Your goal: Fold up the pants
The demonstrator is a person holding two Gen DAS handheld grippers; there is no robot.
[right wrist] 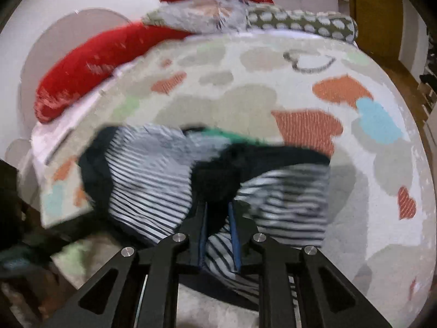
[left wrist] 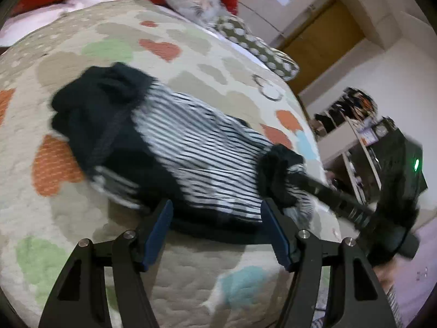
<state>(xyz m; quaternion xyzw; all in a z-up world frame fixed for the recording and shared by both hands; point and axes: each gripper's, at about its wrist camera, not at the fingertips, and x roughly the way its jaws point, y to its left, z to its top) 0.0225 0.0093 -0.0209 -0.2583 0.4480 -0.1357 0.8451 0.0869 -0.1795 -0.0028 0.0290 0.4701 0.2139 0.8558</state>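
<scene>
The pants (left wrist: 174, 147) are black-and-white striped with black bands and lie bunched on the heart-patterned quilt (left wrist: 82, 235). My left gripper (left wrist: 217, 207) is open, its blue pads either side of the near black edge of the pants, holding nothing. My right gripper (left wrist: 341, 199) enters the left wrist view from the right and grips the pants' black end. In the right wrist view the right gripper (right wrist: 218, 207) is shut on a fold of the pants (right wrist: 147, 180), with striped and black cloth pinched between its pads. The view is blurred by motion.
Red pillows (right wrist: 90, 63), a grey patterned pillow (right wrist: 207, 11) and a dotted bolster (right wrist: 303, 22) lie at the head of the bed. The bed's edge drops off at the right (left wrist: 325, 164), with a shelf of items (left wrist: 352, 114) and a wooden door (left wrist: 327, 35) beyond.
</scene>
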